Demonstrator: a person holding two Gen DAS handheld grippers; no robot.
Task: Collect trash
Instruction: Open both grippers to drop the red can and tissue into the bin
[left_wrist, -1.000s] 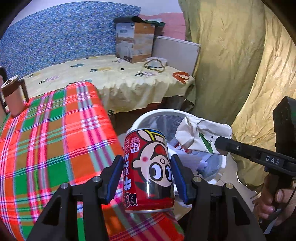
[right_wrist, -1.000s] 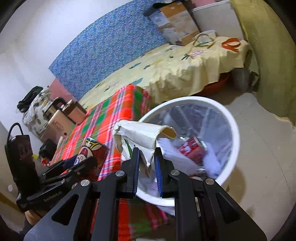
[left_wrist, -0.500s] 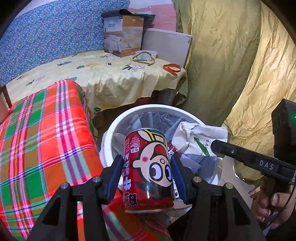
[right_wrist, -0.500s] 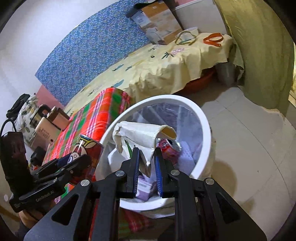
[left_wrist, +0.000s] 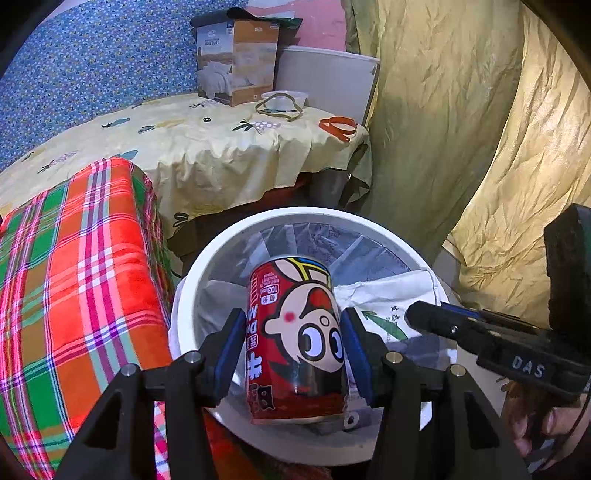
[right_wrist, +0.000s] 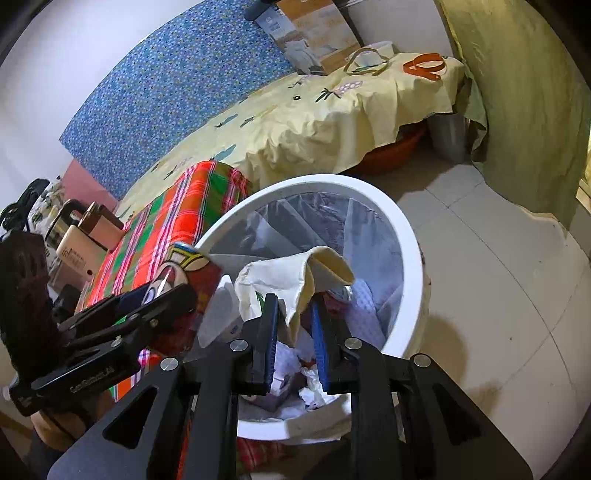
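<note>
Item: red cartoon-printed can (left_wrist: 295, 339), upright, clenched between the blue pads of the left gripper (left_wrist: 293, 349), hanging over the near part of the mouth of the white bin (left_wrist: 258, 225). Item: crumpled cream paper wrapper (right_wrist: 295, 280), draped between the fingers of the right gripper (right_wrist: 293, 334), whose jaws are opening; the pads look to have parted from it, so it seems about to fall onto the litter below, inside the rim. Step in hand, as judged: dropping both pieces into the lined bin. To do it well, the can wants carrying a little further ahead of the left claw before letting go, since the near rim lies just under its base; a release there might strike the edge and topple outward. Edges: plaid blanket (left_wrist: 74, 277) touches the bin to the left of the left claw, the two grippers sit close side by side, and the yellow curtain (left_wrist: 480, 147) hangs to the right. Open room: tiled floor (right_wrist: 498, 295) to the right of the right claw, and the far half of the bin, ahead of both.
</note>
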